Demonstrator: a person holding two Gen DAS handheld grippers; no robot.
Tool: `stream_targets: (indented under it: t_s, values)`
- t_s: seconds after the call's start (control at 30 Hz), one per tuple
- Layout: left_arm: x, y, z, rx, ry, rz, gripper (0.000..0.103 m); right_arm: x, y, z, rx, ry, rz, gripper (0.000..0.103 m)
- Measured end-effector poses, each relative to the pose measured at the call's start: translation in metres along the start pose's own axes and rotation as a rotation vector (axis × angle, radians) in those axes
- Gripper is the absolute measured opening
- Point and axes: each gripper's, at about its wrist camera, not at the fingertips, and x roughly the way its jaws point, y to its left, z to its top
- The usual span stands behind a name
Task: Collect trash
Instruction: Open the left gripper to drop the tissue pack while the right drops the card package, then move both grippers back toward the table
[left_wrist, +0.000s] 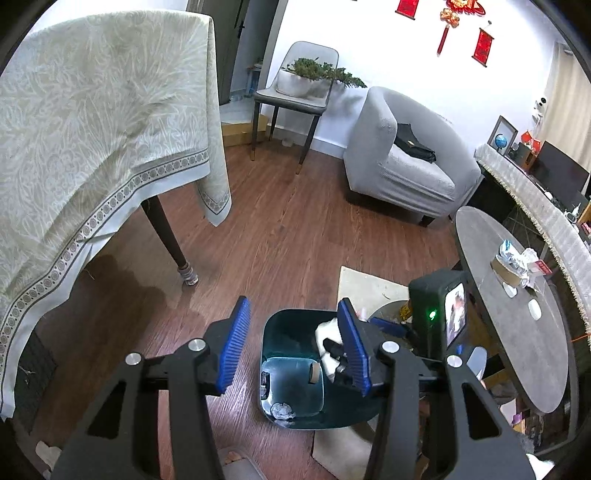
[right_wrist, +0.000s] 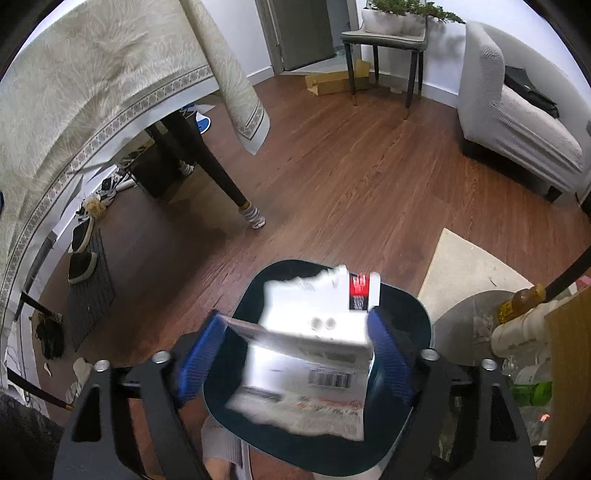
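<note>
Blue-padded fingers (right_wrist: 388, 350) of the right gripper (right_wrist: 291, 354) stand wide apart over the dark bin (right_wrist: 421, 317), a blurred white packet (right_wrist: 310, 354) between them (whether the pads touch it, I cannot tell). Left gripper (left_wrist: 291, 343) hangs with fingers apart and nothing between them. Down in the bin: a crumpled paper wad (left_wrist: 282, 410) and a cardboard roll (left_wrist: 314, 372). More wrappers (left_wrist: 519, 264) sit on the round worktop (left_wrist: 517, 354).

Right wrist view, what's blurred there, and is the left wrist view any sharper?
Right wrist view: the white printed packet between the right gripper pads is motion-smeared over the dark teal bin; floor stays crisp. Left wrist view: sharp throughout, edges bowed by fisheye.
</note>
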Motion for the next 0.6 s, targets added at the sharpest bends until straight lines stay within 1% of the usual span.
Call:
stream_targets:
  t_s: [0.17, 0.27, 0.5, 0.6]
  values:
    - [-0.005, 0.001, 0.003, -0.003, -0.016, 0.001, 0.051, -0.006, 0.009, 0.001, -0.027, -0.012, -0.003, 0.086]
    - [-0.010, 0.002, 0.005, -0.005, -0.027, 0.001, 0.051, -0.016, 0.013, 0.003, -0.040, -0.033, 0.006, 0.086]
    - [-0.019, 0.001, 0.008, -0.005, -0.058, -0.002, 0.051, -0.053, 0.019, 0.012, -0.055, -0.117, 0.027, 0.086]
    - [-0.025, 0.002, 0.010, -0.020, -0.071, -0.016, 0.051, -0.073, 0.021, 0.018, -0.059, -0.172, 0.033, 0.086]
